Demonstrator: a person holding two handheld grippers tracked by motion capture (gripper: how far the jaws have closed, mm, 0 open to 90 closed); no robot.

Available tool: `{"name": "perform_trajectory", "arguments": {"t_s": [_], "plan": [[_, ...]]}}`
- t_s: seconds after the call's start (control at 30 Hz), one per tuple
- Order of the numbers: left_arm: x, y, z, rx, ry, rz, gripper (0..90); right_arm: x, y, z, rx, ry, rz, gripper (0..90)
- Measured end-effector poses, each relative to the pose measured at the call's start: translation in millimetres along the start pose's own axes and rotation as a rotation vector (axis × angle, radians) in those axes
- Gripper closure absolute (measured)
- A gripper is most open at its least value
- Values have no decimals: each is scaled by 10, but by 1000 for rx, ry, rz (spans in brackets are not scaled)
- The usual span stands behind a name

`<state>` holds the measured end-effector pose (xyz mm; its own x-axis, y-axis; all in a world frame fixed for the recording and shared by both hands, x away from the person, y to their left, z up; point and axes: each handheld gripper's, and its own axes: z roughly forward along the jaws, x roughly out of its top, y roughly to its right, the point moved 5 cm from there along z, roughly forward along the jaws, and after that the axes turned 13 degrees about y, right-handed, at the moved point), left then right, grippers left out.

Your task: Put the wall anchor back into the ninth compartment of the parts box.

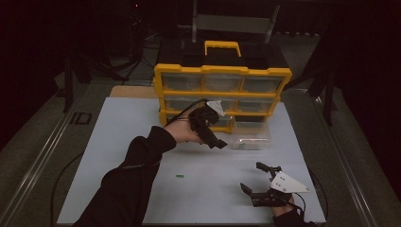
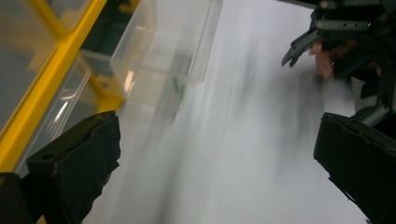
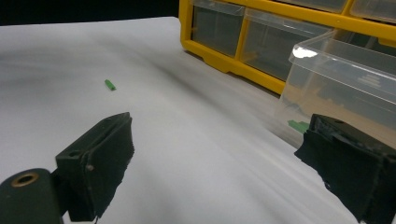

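Evidently the work in hand is gathering small green plastic pieces into the clear plastic drawer, which stands pulled out on the white table just in front of the yellow-framed organiser cabinet with clear drawers. Several green pieces already lie inside the drawer near its front wall, as the high view and the left gripper view both show; this part appears done. One small green piece lies loose on the table, well apart from the drawer and nearer the person's side; it appears again in the right gripper view. It is judged to be what is left, together with returning the drawer to the empty slot of the cabinet. The left tongs hang just beside the drawer, spread wide and holding nothing. The right tongs rest low over the near right part of the table, likewise spread and empty, facing the loose piece from a distance.
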<state>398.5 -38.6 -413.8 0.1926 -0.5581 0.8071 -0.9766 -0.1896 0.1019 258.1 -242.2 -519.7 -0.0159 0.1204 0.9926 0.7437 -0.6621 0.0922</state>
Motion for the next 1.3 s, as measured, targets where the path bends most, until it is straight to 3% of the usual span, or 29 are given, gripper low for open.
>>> {"name": "perform_trajectory", "arguments": {"t_s": [0.33, 0.77, 1.3], "plan": [[-205, 44, -202, 4, -10, -2, 11, 4, -2, -2, 0, 1, 0, 82], [-659, 112, -400, 8, -24, -25, 12, 3, -4, 5, -2, -1, -7, 82], [-1057, 229, -445, -10, -35, -47, 15, 1, -6, 6, -3, -4, -7, 82]]}}
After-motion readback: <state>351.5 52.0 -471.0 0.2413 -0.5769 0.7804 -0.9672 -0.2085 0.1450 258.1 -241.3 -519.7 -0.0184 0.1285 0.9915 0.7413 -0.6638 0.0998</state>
